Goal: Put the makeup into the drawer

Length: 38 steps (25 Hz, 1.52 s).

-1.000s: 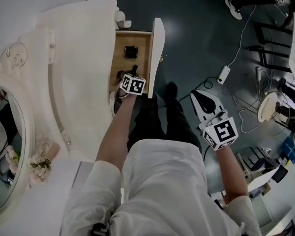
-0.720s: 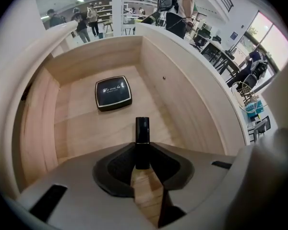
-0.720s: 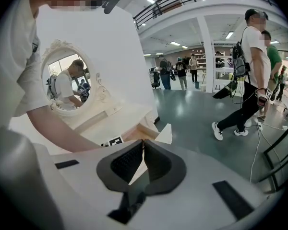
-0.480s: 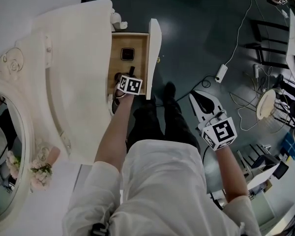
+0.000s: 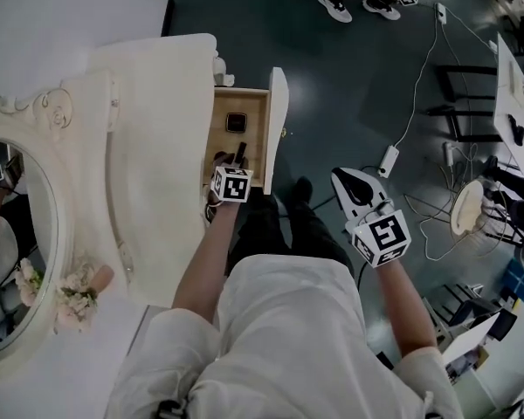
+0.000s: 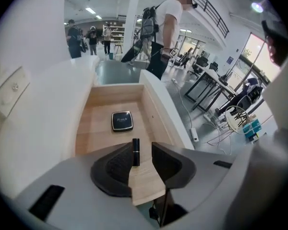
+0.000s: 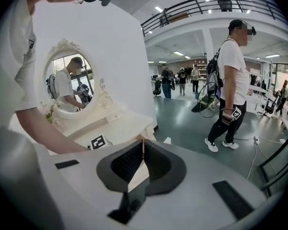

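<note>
The wooden drawer (image 5: 278, 120) of the cream dressing table stands pulled out. On its floor lie a black square compact (image 5: 236, 122) and a black lipstick (image 5: 241, 154). My left gripper (image 5: 229, 162) hovers above the drawer's near end, open, its jaws having just been opening. In the left gripper view the lipstick (image 6: 135, 152) lies on the drawer floor (image 6: 98, 128) below the gap of the left gripper (image 6: 143, 150), untouched by either pad, with the compact (image 6: 122, 120) farther in. My right gripper (image 5: 351, 184) hangs over the dark floor, shut and empty (image 7: 143, 145).
The dressing table top (image 5: 157, 147) carries an oval mirror (image 5: 17, 251) and a small flower bunch (image 5: 74, 295). A power strip (image 5: 389, 158) and cables lie on the floor to the right, near a round fan (image 5: 467, 208). A person (image 6: 163, 32) stands beyond the drawer.
My left gripper has opened and lifted off the lipstick, which now lies on the drawer floor. The right gripper has risen a little.
</note>
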Motion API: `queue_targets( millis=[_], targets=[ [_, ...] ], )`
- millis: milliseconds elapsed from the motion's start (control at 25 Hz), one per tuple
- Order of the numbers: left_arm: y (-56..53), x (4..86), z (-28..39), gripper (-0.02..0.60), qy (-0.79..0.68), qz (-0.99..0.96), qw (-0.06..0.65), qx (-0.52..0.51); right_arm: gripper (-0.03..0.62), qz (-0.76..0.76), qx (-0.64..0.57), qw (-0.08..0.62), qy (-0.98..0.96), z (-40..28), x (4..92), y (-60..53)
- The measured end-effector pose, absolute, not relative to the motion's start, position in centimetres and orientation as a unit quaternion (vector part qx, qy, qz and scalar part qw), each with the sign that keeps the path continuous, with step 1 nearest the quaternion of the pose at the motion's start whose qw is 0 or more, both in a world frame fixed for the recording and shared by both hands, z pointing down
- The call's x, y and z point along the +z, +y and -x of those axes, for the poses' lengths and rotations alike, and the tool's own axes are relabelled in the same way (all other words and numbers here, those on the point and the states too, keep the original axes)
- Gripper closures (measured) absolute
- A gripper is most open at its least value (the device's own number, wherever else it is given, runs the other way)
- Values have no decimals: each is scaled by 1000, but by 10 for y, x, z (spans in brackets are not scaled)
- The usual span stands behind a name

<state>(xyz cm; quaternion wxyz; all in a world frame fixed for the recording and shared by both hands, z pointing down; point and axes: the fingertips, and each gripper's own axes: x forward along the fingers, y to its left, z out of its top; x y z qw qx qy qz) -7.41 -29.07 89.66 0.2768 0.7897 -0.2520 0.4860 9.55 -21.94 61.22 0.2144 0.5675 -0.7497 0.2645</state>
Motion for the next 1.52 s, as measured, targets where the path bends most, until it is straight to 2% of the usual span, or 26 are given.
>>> queue_targets(
  millis=[680,1040,1520],
  targets=[
    [-288,700,95,556,-380,-847,254,272,563,-534,172,219,-798,-102,547,-225],
    [-250,613,106,565,-455,-842,232,173,563,-472,138,201,-847,-110,528,-207],
    [-151,557,95,565,-517,-822,204,122,563,-423,113,172,-882,-142,512,-153]
  ],
)
